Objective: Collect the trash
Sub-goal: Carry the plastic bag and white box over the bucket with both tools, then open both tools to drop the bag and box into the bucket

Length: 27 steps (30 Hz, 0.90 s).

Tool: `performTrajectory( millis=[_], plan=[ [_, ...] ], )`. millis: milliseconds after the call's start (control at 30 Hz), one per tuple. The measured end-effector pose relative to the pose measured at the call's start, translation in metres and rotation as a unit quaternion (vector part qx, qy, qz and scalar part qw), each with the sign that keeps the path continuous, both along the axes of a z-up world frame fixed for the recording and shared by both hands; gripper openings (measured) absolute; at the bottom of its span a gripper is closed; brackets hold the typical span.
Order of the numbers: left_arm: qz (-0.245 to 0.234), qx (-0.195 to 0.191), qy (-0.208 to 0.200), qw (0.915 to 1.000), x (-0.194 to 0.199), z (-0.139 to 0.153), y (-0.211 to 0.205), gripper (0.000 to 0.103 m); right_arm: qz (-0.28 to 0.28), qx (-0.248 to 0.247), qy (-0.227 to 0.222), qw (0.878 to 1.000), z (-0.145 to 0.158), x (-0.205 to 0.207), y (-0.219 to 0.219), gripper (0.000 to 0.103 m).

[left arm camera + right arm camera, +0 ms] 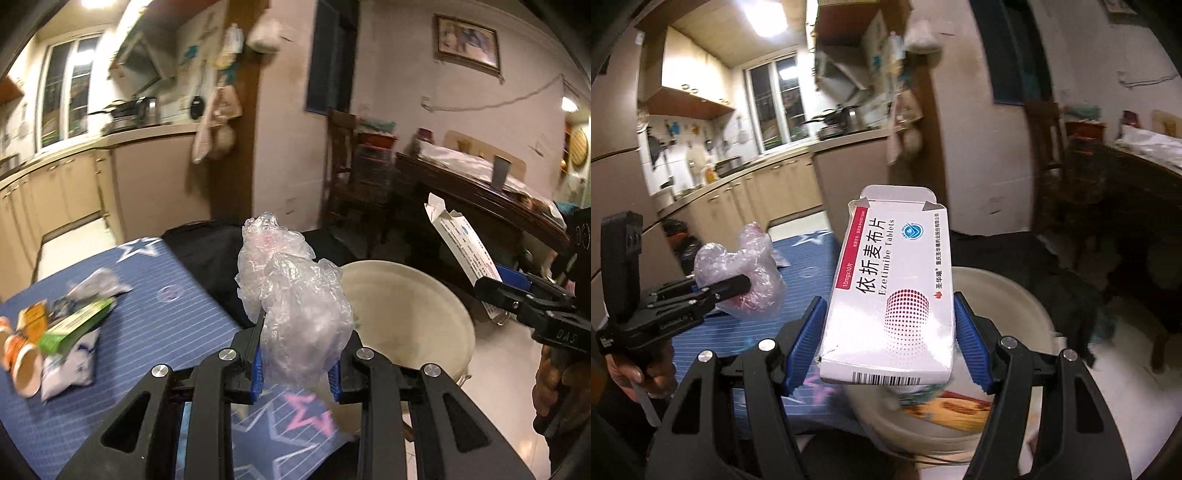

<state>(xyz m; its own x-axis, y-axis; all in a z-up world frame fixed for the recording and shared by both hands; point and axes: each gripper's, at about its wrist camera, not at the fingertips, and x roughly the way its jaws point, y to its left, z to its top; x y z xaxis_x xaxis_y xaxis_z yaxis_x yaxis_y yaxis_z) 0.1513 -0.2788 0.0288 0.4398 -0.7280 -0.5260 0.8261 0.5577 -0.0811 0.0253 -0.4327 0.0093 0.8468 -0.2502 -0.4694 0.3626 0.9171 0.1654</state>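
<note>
Both loads near the cream bin [424, 280] — the left gripper [297, 369] clamps crumpled plastic wrap [291, 295], the right gripper [890, 343] pinches an empty tablet box [894, 288] — each best released only once squarely over the rim.

A blue striped tablecloth with white and pink stars [177, 295] covers the table in the foreground. Behind it, beige kitchen cabinets under a pale countertop [74, 184] run toward a lit window [775, 103], and a black pan [831, 116] sits on the counter. On the pale wall hangs a framed picture [467, 42], above a dark wooden table [480, 199] holding a grey cup [500, 170].
</note>
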Motion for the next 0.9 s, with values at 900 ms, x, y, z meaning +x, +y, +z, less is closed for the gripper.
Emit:
performTrajectory(
  millis=[900],
  plan=[
    [-0.091, 0.068, 0.006, 0.9935, -0.011, -0.048, -0.141, 0.03, -0.035, 0.005, 0.057, 0.998, -0.048, 0.005, -0.07, 0.065]
  ],
)
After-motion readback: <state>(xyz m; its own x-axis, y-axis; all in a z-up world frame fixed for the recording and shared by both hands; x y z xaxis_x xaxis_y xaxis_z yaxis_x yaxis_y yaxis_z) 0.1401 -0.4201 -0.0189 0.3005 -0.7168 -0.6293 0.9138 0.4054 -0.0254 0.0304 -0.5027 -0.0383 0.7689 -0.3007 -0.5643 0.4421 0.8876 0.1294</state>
